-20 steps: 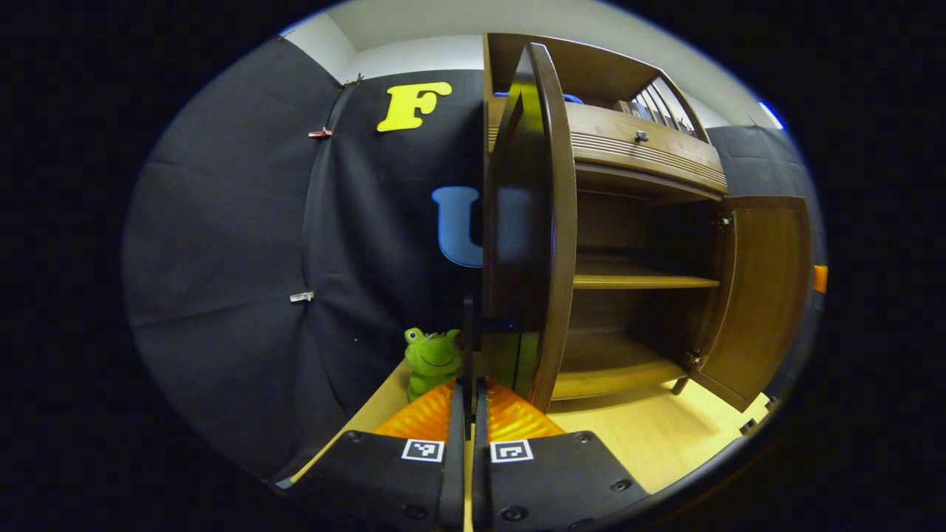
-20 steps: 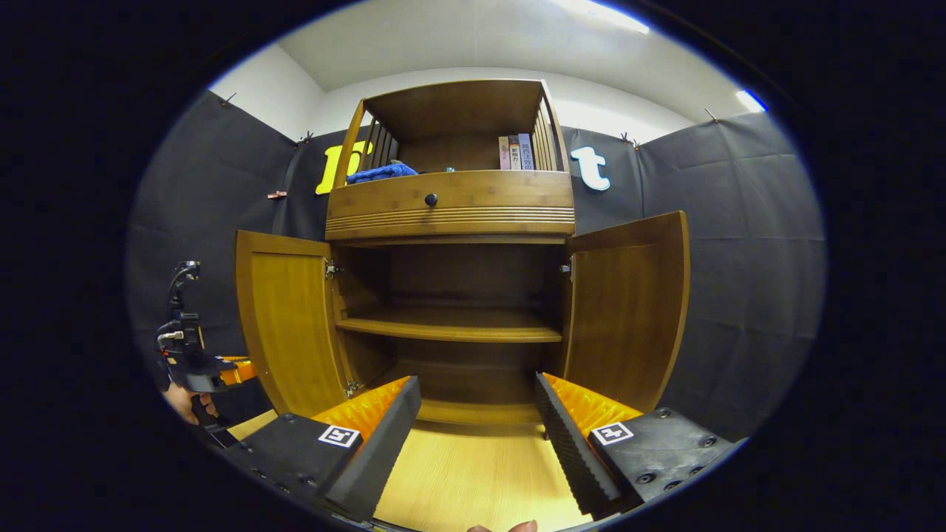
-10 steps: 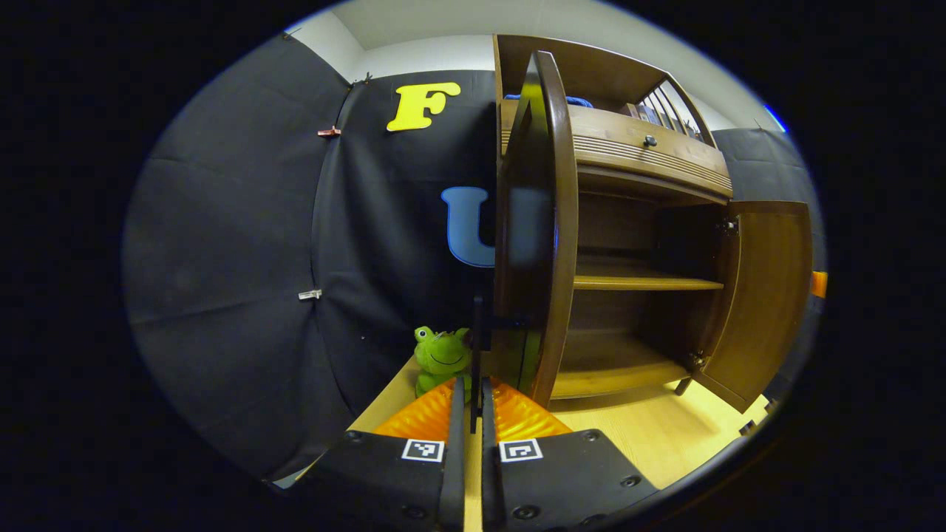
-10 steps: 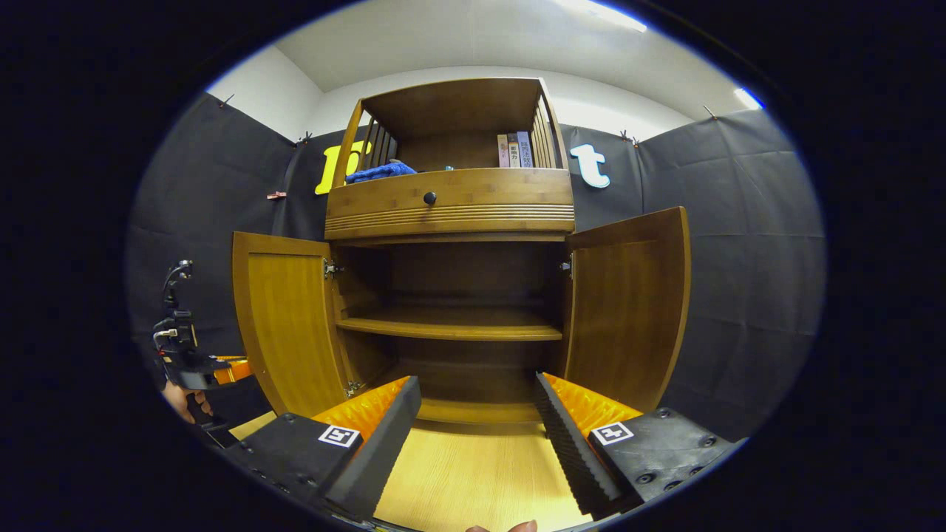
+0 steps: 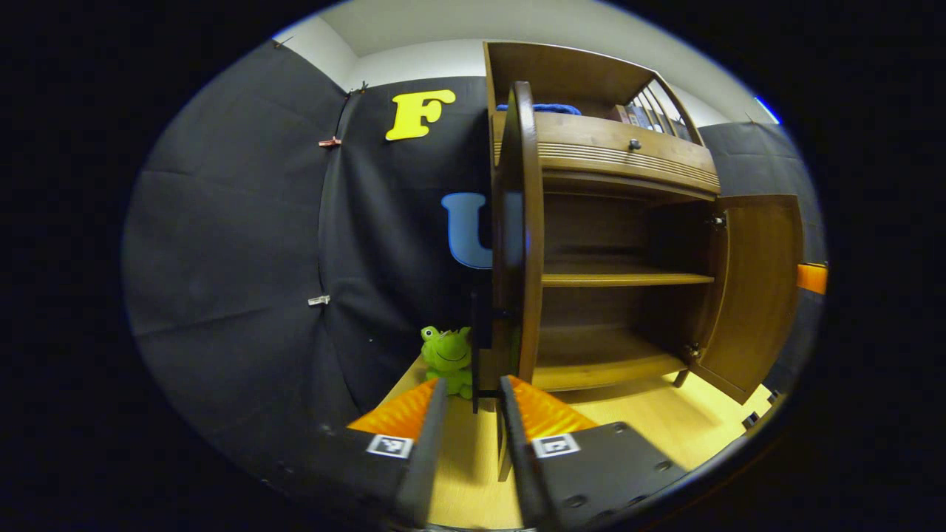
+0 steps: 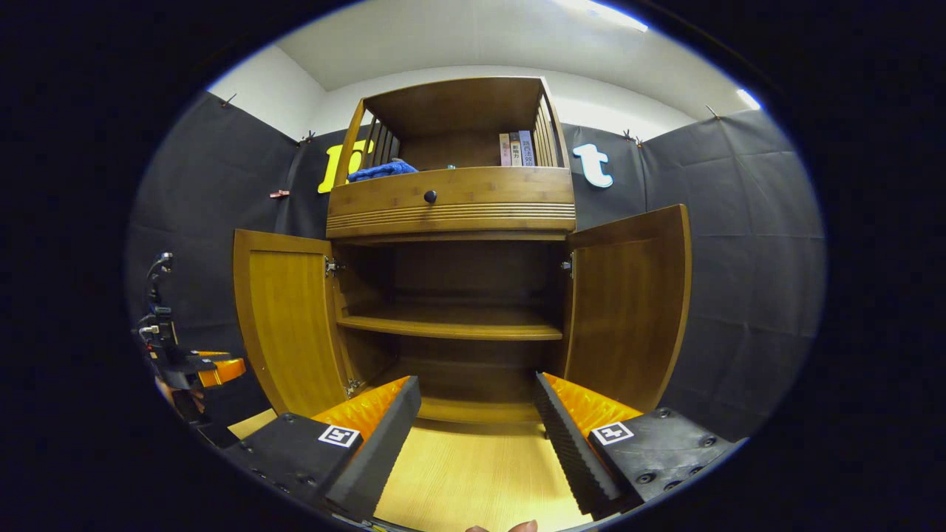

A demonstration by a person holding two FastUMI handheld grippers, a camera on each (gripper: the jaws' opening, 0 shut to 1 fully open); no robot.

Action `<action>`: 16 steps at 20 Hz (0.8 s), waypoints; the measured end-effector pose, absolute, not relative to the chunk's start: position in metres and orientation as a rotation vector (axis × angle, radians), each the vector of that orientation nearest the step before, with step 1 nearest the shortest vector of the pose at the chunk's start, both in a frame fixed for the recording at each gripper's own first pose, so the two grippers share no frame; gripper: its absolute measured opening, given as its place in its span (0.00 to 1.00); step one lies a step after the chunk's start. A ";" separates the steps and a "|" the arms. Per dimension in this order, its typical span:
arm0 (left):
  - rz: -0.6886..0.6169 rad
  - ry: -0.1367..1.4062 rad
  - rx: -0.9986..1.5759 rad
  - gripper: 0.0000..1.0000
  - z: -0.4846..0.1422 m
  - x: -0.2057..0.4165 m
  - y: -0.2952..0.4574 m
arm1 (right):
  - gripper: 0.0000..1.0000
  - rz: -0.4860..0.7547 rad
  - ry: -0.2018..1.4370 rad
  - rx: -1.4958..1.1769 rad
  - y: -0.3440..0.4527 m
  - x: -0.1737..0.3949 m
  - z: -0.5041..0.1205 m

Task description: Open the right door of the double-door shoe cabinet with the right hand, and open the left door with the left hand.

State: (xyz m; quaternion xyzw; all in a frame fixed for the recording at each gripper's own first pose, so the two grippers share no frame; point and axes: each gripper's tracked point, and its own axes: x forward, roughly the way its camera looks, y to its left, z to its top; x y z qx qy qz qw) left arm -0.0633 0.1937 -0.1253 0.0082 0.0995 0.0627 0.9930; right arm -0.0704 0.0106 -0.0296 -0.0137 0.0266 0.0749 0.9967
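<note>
The brown wooden shoe cabinet (image 6: 451, 210) stands with both lower doors swung out. In the left gripper view the left door (image 5: 517, 222) is seen edge-on, its thin black handle (image 5: 477, 347) just ahead of my left gripper (image 5: 473, 386). That gripper is open and its orange-backed fingers (image 5: 403, 410) hold nothing. The right door (image 5: 761, 288) stands wide open at the far side. In the right gripper view my right gripper (image 6: 477, 384) is open and empty, facing the cabinet's shelf (image 6: 451, 325) from a distance, between the left door (image 6: 288, 318) and the right door (image 6: 628, 303).
A green frog toy (image 5: 447, 355) sits on the light wooden floor (image 5: 643, 421) beside the left door. A drawer with a dark knob (image 6: 430, 197), a blue cloth (image 6: 380, 171) and books (image 6: 517, 149) are above. The left gripper (image 6: 185, 369) shows at the far left.
My left gripper has opened, let go of the left door's handle and drawn back a little. The right gripper has stayed still and open.
</note>
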 end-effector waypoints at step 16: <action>0.014 0.095 -0.011 0.96 -0.075 -0.058 0.072 | 0.98 0.105 0.034 -0.004 -0.012 -0.050 -0.024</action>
